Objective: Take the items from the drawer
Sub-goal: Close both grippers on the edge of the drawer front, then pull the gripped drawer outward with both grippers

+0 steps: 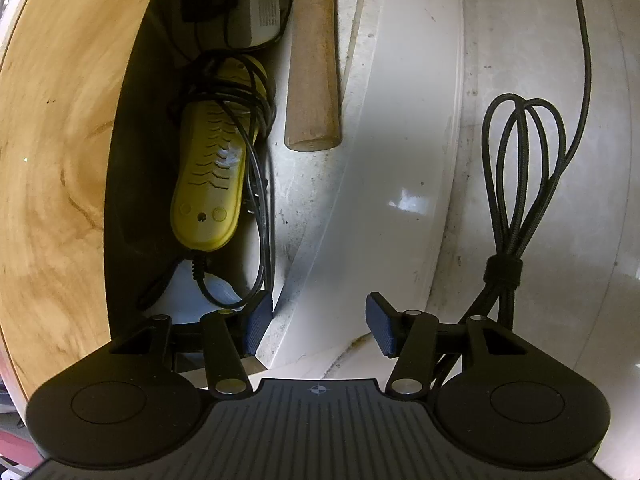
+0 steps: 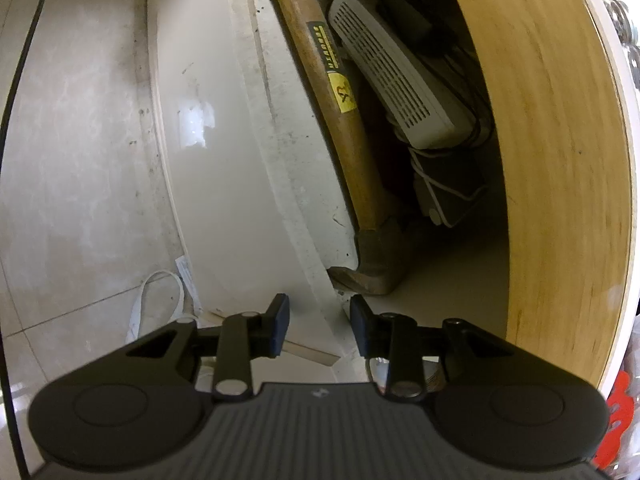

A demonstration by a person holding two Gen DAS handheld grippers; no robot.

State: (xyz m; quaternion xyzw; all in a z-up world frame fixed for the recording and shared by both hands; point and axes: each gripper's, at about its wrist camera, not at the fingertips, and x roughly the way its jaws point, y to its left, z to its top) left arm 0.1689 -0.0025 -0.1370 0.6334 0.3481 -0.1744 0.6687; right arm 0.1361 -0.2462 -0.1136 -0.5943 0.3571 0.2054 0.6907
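The drawer stands pulled out; its white front panel (image 1: 384,140) (image 2: 224,184) runs up the middle of both views. My left gripper (image 1: 319,326) straddles the panel's top edge and is shut on it, one pad inside the drawer and one on the outer face. My right gripper (image 2: 320,324) is shut on the same edge further along. Inside lie a yellow device (image 1: 208,168) wound with black cord, a wooden-handled hammer (image 1: 314,80) (image 2: 340,100) with its head (image 2: 376,256) near my right gripper, a white vented box (image 2: 392,68) (image 1: 256,4) and a white adapter (image 2: 444,192).
A wood-grain panel (image 1: 52,160) (image 2: 552,140) overhangs the drawer on its far side. On the pale tiled floor in front lie a tied bundle of black braided cable (image 1: 520,168) and a white strap (image 2: 160,300).
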